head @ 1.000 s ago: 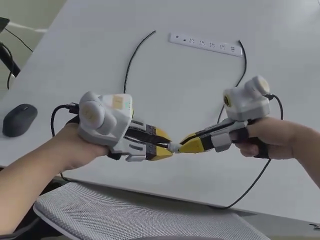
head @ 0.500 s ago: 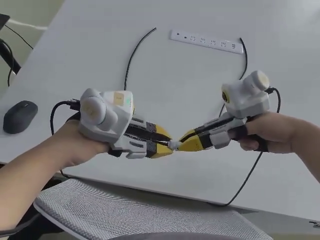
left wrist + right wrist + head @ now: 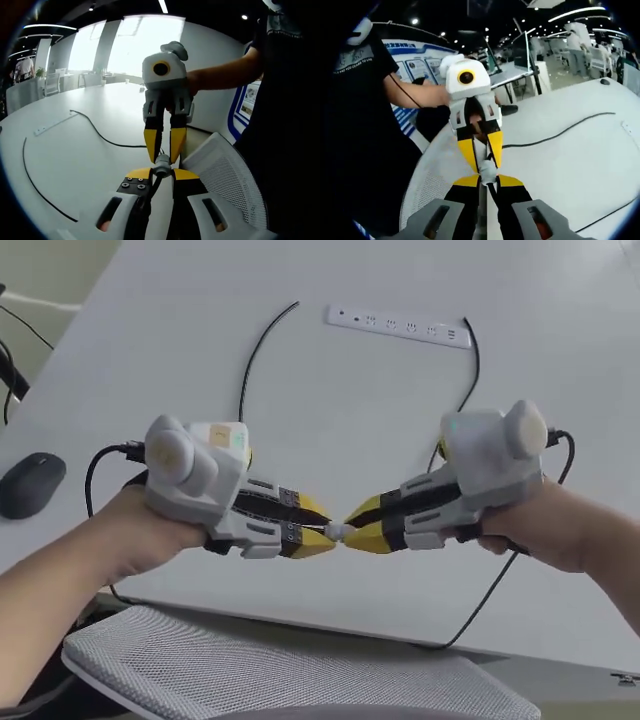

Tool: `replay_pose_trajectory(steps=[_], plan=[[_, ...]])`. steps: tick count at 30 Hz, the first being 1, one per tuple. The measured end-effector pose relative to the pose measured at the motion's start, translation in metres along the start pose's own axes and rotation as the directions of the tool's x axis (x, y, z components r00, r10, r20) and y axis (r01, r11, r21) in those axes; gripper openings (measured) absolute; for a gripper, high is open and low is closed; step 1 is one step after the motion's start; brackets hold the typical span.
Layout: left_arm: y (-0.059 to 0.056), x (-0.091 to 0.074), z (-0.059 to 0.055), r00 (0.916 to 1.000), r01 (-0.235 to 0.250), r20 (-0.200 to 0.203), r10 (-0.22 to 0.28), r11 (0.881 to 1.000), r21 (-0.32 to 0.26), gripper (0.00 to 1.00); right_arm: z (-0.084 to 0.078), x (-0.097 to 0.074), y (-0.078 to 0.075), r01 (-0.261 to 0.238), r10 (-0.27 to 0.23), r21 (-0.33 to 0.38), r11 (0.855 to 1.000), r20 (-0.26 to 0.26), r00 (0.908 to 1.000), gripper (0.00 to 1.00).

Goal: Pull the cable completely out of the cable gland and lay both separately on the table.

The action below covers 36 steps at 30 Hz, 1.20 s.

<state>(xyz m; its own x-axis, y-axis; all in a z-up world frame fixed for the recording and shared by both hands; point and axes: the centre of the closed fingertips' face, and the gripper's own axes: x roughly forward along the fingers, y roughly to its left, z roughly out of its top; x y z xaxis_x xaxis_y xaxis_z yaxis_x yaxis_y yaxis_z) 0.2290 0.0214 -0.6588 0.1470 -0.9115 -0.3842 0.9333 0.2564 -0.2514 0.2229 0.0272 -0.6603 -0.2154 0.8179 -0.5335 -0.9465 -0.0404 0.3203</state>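
Pinching tip to tip over the table's (image 3: 350, 390) near edge, your left gripper (image 3: 322, 532) apparently clamps the cable (image 3: 151, 189), your right gripper (image 3: 352, 530) the cable gland (image 3: 336, 533); nothing is separated or laid down yet.

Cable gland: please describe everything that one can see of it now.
The cable gland is a small, pale grey, rounded piece, plastic by its look. It hangs over the near edge of the table, pinched by the yellow tips of the right tongs. A thin black cable leaves it and runs into the shut left tongs. It touches nothing else.
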Motion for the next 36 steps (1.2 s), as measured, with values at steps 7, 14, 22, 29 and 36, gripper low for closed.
replay_pose_trajectory(steps=[7, 14, 22, 29, 36], plan=[[0.001, -0.002, -0.003, 0.9999, 0.012, 0.001, -0.012, 1.000, -0.029, 0.15, 0.000, 0.003, -0.001, 0.100, -0.107, -0.183, 0.978, -0.028, 0.9938, 0.07], [-0.001, -0.003, -0.006, 0.9997, 0.024, -0.001, -0.024, 0.999, -0.040, 0.15, -0.003, 0.005, 0.000, 0.157, -0.172, -0.283, 0.946, -0.031, 0.9845, 0.07], [-0.003, -0.003, -0.004, 0.9994, 0.034, 0.002, -0.034, 0.999, -0.031, 0.15, -0.002, 0.004, -0.002, 0.150, -0.156, -0.236, 0.960, -0.003, 0.9878, 0.08], [-0.006, -0.002, -0.002, 0.9992, 0.041, 0.000, -0.041, 0.999, 0.011, 0.15, -0.003, 0.002, -0.003, 0.125, -0.127, -0.157, 0.980, -0.004, 0.9919, 0.11], [-0.012, 0.000, -0.003, 0.9986, 0.053, -0.007, -0.052, 0.997, 0.061, 0.15, 0.003, -0.010, 0.003, -0.028, 0.018, 0.204, 0.979, 0.051, 0.9985, 0.22]])
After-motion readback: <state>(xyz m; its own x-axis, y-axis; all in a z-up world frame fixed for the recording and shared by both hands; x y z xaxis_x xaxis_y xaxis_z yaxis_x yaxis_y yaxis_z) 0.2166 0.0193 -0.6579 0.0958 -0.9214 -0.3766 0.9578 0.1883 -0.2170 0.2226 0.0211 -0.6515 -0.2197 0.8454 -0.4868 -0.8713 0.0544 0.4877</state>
